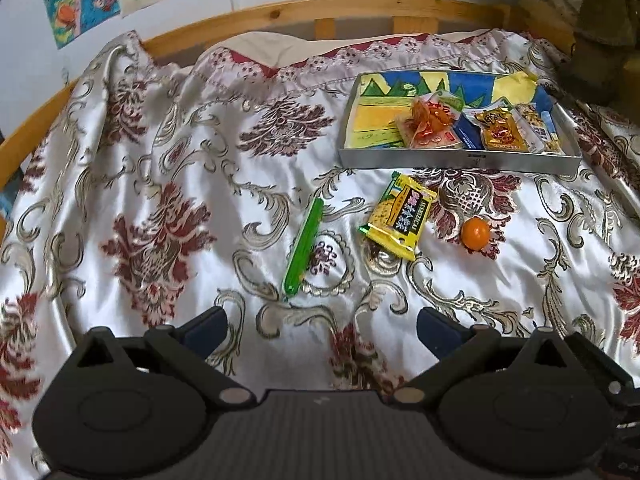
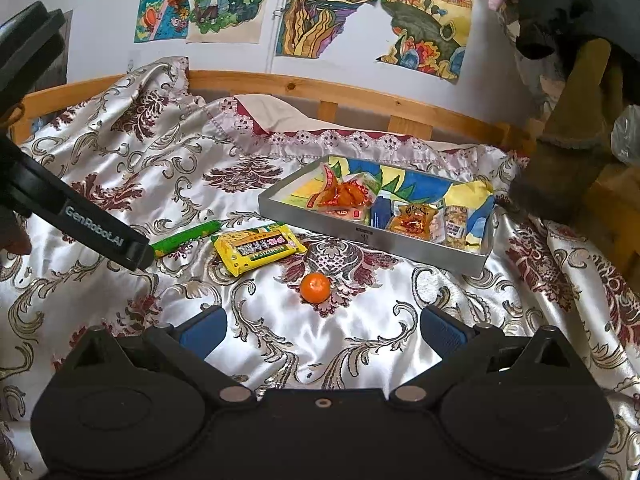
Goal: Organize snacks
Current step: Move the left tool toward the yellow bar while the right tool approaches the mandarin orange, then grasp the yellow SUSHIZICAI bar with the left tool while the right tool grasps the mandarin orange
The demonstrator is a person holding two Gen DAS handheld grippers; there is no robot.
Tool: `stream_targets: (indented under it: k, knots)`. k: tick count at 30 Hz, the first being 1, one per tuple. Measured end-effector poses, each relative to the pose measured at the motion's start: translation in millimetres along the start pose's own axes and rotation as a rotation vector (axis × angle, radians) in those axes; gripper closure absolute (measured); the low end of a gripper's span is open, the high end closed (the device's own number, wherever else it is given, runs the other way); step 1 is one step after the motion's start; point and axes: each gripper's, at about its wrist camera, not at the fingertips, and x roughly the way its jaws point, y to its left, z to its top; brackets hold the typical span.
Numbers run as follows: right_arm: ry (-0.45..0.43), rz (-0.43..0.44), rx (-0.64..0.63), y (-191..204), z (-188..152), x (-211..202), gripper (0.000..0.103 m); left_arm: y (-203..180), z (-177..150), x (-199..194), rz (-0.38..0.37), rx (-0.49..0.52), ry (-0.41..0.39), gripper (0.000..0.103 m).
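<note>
A grey metal tray [image 1: 460,159] [image 2: 360,236] lined with a colourful drawing holds several snack packets, among them an orange-red one [image 1: 430,124] [image 2: 344,196]. On the bedspread in front of it lie a yellow snack packet [image 1: 398,216] [image 2: 258,249], a green stick snack [image 1: 304,244] [image 2: 186,237] and a small orange [image 1: 475,233] [image 2: 315,287]. My left gripper [image 1: 322,326] is open and empty, just short of the green stick. My right gripper [image 2: 323,326] is open and empty, just short of the orange. The left gripper's body [image 2: 80,220] shows at the left of the right wrist view.
A shiny white and maroon patterned bedspread [image 1: 160,200] [image 2: 520,300] covers the bed. A wooden bed rail [image 1: 280,12] [image 2: 320,84] runs along the back under a wall with drawings [image 2: 332,4]. Dark bags and brown objects [image 2: 576,120] stand at the right.
</note>
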Motion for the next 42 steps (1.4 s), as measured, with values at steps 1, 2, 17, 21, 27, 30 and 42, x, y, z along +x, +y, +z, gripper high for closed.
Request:
stream_targets:
  k: [1,2,17,21,27,30,42]
  knots:
    - [0.002,0.003,0.001,0,0,1,0.001,-1,1,2,0.0,0.006,-0.001,0.0]
    - [0.005,0.007,-0.001,0,1,3,0.001,-2,3,4,-0.001,0.011,-0.001,0.0]
    - [0.055,0.166,-0.13,-16,17,70,0.001,0,37,61,-0.073,0.092,-0.062,0.0]
    - [0.053,0.12,-0.148,-26,17,101,0.001,-3,47,81,-0.096,0.091,-0.098,0.0]
    - [0.083,0.088,-0.129,-36,15,134,0.004,-11,61,104,-0.118,0.112,-0.128,0.0]
    - [0.099,0.093,-0.123,-35,12,144,0.008,-13,65,113,-0.155,0.126,-0.138,0.0]
    - [0.113,0.124,-0.186,-20,9,162,0.029,-36,71,141,-0.282,0.259,-0.109,0.001]
